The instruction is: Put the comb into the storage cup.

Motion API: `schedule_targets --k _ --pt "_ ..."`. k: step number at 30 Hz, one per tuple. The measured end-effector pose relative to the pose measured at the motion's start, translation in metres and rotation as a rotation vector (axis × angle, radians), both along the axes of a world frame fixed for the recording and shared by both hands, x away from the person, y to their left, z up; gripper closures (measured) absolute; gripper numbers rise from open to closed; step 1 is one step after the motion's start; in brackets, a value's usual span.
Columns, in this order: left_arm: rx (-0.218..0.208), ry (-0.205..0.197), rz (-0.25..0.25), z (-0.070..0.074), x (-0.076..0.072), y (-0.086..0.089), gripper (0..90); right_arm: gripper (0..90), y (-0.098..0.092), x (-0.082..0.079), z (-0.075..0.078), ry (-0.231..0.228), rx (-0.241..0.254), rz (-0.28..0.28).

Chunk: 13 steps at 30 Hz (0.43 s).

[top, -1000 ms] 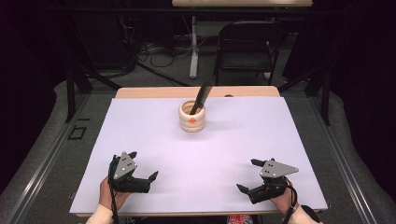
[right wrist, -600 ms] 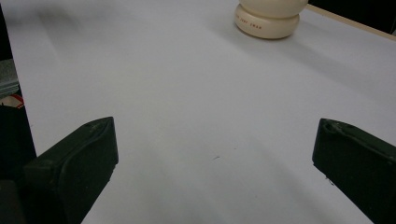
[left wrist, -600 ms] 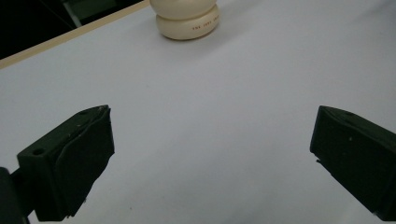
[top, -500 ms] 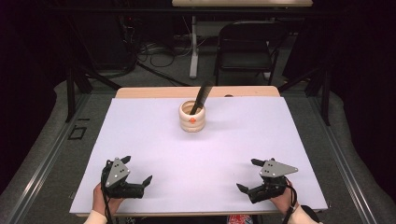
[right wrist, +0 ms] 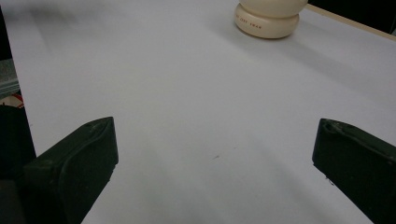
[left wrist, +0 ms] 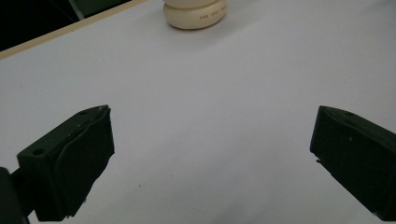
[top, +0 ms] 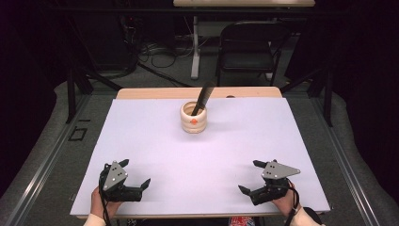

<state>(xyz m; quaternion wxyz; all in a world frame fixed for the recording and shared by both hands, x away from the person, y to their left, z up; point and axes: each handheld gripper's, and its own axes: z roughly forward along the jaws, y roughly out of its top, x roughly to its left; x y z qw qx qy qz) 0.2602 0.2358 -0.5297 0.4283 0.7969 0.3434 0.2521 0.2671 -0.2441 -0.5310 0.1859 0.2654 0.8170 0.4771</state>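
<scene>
We hold the left tool and the right tool low at the near corners of the white counter, jaws spread and empty. The ribbed cream ceramic pot, with a black comb leaning inside, stands well beyond them near the far edge.

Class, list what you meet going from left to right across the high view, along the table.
left gripper → cream pot holding a dark comb → right gripper
</scene>
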Motion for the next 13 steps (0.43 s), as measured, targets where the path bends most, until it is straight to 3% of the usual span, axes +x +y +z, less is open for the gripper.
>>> schedule_targets --k 13 --pt "-0.004 0.008 -0.003 -0.0024 0.0035 -0.0017 0.0 0.0 -0.0011 0.0000 0.0006 0.002 0.005 0.011"
